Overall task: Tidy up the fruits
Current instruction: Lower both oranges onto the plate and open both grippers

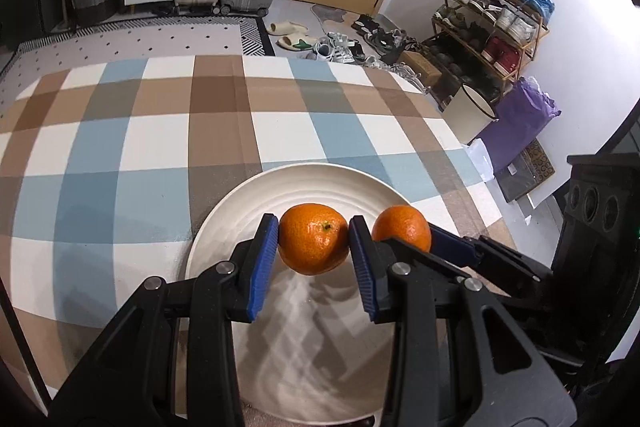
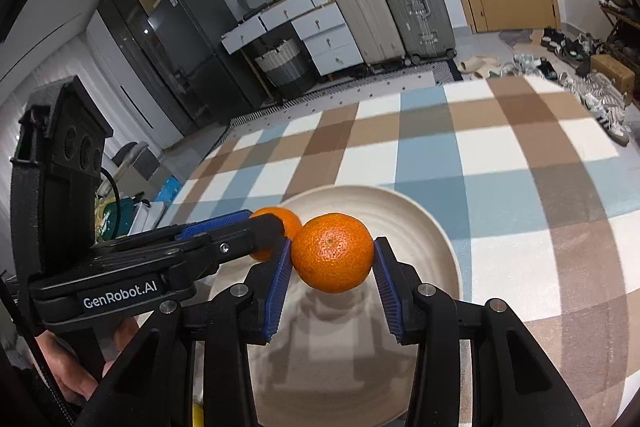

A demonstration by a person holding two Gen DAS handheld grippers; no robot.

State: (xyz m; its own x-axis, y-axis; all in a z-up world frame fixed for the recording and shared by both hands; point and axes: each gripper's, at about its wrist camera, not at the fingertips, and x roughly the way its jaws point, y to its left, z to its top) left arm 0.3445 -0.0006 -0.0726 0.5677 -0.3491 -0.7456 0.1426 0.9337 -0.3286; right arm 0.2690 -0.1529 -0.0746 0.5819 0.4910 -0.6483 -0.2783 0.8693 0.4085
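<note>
Both mandarins hang above the white plate (image 1: 224,223), neither set down: the left gripper (image 1: 313,242) pinches one mandarin (image 1: 313,243), the right gripper (image 2: 332,259) pinches the other mandarin (image 2: 333,253); releasing both remains

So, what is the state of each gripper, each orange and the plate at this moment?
left gripper: shut on left orange.
right gripper: shut on right orange.
left orange: held over the plate.
right orange: held over the plate.
plate: upright on the checked cloth.

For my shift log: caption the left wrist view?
Left gripper holds a mandarin above the white plate.
</note>
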